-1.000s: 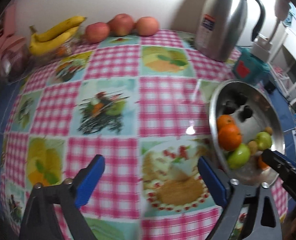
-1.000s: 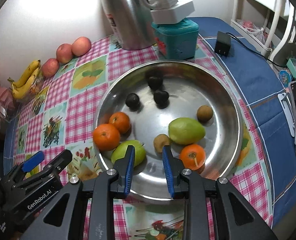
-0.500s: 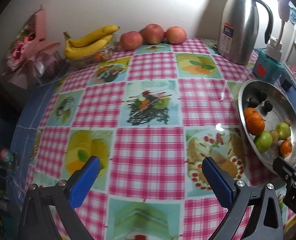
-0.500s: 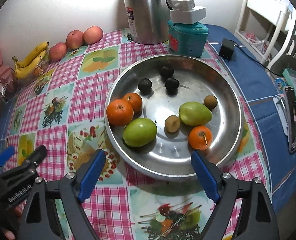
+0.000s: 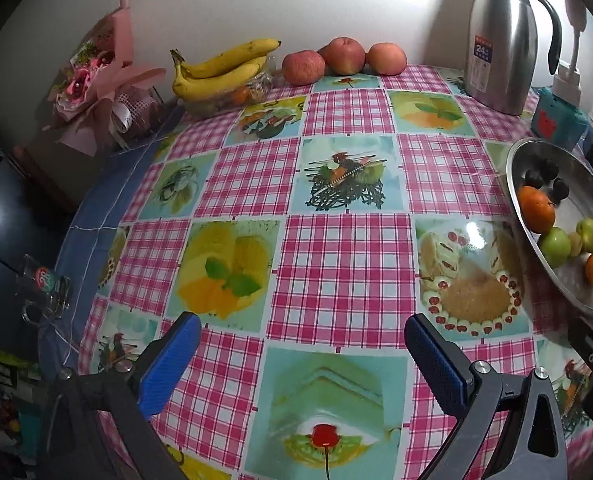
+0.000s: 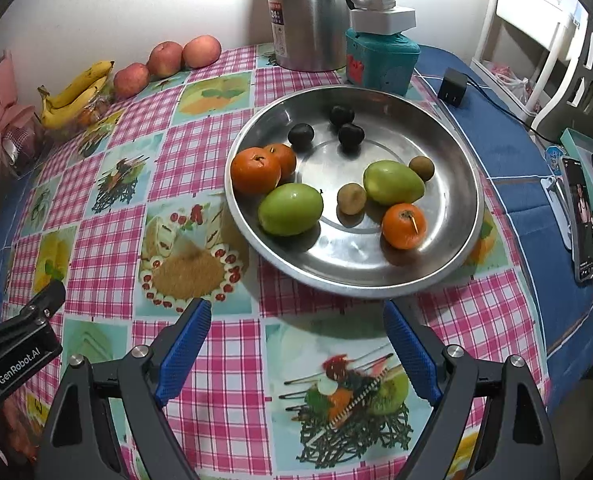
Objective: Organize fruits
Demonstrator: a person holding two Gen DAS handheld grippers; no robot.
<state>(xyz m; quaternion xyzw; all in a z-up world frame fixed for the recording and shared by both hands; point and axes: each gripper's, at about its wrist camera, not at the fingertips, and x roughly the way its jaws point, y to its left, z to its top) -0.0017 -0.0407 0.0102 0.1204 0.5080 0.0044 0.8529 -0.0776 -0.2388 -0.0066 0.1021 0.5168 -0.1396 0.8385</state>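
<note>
Blue-padded jaws of the right gripper (image 6: pixel 294 346) have just spread apart and stand released, with nothing between them but the pink checked oilcloth on the worktop (image 6: pixel 232 344). A second ago they sat nearly closed over the near rim of the steel pan (image 6: pixel 462 184); now both grippers have drawn back towards the near edge, and the pan lies beyond the right one. The left gripper (image 5: pixel 298 354) is likewise spread and empty over the cloth, and its body, lettered "GenRobot.AI", shows at the near left of the right view.

That retreat suggests a placing has just finished. In the pan lie three oranges (image 6: pixel 255 171), two green fruits (image 6: pixel 290 209), two small brown fruits (image 6: pixel 351 199) and three dark plums (image 6: pixel 301 135), loosely grouped by kind.

Further back, against the wall, a bunch of bananas (image 5: pixel 220 70) rests on a clear container and three apples (image 5: pixel 344 56) sit in a row on the cloth, well apart from the pan; they look like what is left to fetch.

At the far right stands a steel thermos jug (image 5: pixel 504 40) whose label reads "24"; the smaller print is illegible. Beside it is a teal box (image 6: pixel 380 60).
</note>
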